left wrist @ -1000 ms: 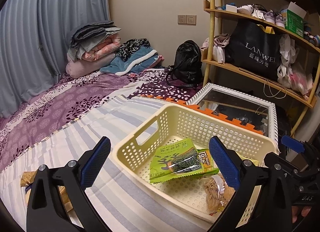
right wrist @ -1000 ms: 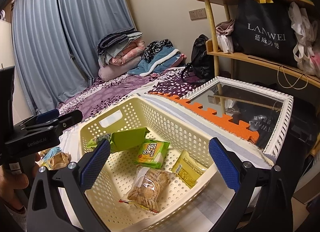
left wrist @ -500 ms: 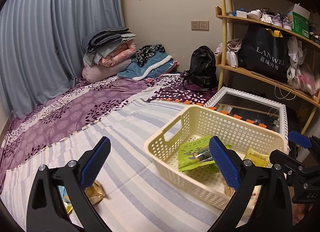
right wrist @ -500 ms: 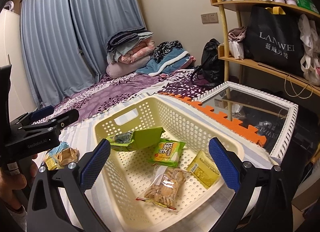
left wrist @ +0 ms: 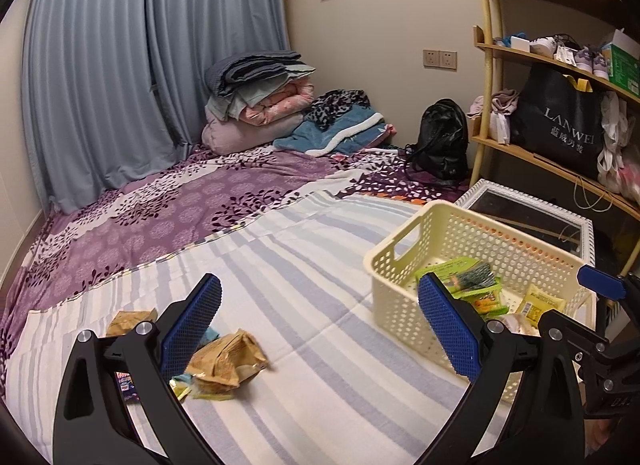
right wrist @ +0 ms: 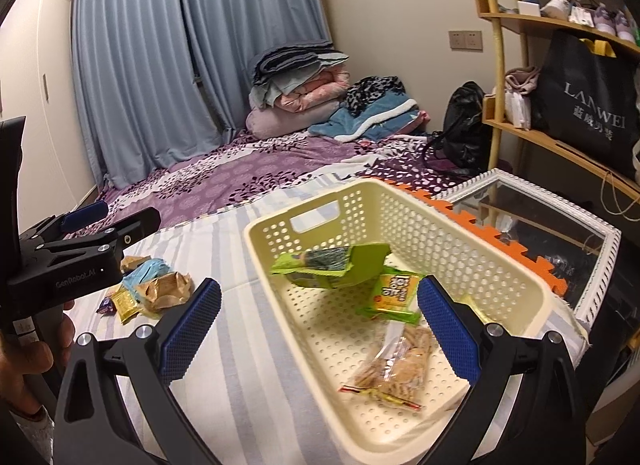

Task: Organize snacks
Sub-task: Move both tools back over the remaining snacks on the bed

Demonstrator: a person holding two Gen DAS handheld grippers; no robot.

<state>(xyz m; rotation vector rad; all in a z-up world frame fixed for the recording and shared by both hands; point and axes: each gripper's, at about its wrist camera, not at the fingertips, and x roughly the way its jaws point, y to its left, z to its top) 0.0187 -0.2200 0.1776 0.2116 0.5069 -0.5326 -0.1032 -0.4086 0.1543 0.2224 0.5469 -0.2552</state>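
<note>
So, both wide open and empty: left gripper (left wrist: 320, 329) over loose snack packets (left wrist: 224, 361) on the bed (left wrist: 320, 265), right gripper (right wrist: 318, 329) over the basket (right wrist: 400, 193).

Cream basket (right wrist: 404, 201), blue-striped sheet (left wrist: 304, 265), purple floral bedspread (left wrist: 168, 205)

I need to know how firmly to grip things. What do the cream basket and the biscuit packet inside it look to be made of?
Basket: probably rigid moulded plastic, matte cream, with regular punched holes and a cut-out handle. Biscuit packet: thin clear plastic film, glossy and crinkled, with the biscuits visible through it.
</note>
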